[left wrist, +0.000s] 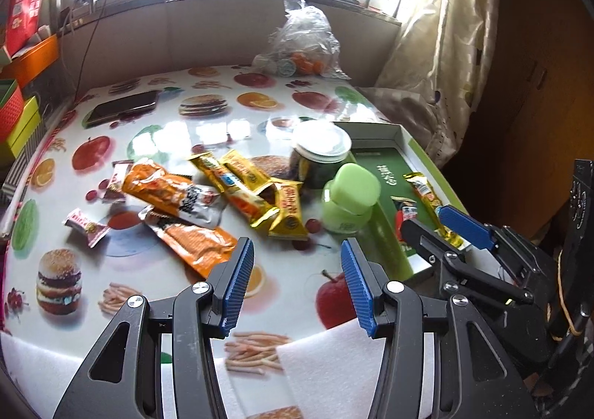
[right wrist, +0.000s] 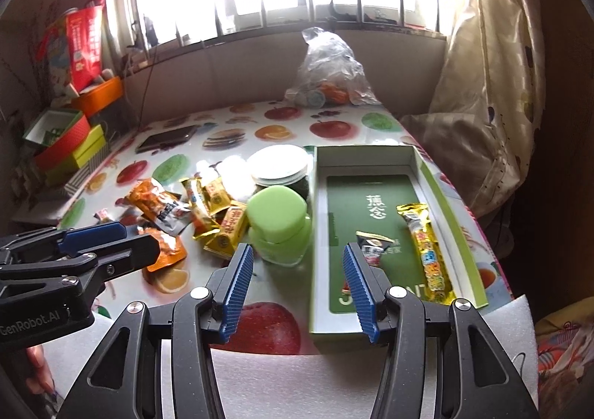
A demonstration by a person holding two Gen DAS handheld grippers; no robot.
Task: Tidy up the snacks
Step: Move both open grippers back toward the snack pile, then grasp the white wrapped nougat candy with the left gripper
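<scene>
Barred windows pour hard daylight over a counter (left wrist: pixel 208 129) covered in a glossy cloth printed with apples, burgers and fries. A patterned curtain (right wrist: pixel 493 92) hangs at the right, and stacked orange and green boxes (right wrist: pixel 70 144) crowd the left edge below a red bag (right wrist: pixel 87 44).

Most of the snacks lie loose in a heap toward the left-centre of the counter: two orange packets (left wrist: pixel 167 192), overlapping gold-wrapped bars (left wrist: pixel 252 192) and small red-and-white candies (left wrist: pixel 87 227). Just right of the heap stands a green jar (left wrist: pixel 351 200) with a square lid, and close behind it a dark jar with a white lid (left wrist: pixel 323 144). Both sit between the pile and the open green-and-white box (right wrist: pixel 441 196) on the right side of the counter. Inside the box lie a long yellow snack stick (right wrist: pixel 427 252) along its right wall and a small dark packet (right wrist: pixel 373 246) near the middle.

A dark phone (left wrist: pixel 122 107) rests flat at the far left, well apart from the snacks, and a knotted clear plastic bag (left wrist: pixel 302 44) with orange items sits at the far edge under the window.

White foam padding (right wrist: pixel 297 382) covers the near edge of the counter. The left hand-held gripper (left wrist: pixel 297 259) hovers above the near side of the heap with its blue pads apart and nothing between them. The right hand-held gripper (right wrist: pixel 297 263) hangs over the box's near left corner, jaws likewise spread and empty.
</scene>
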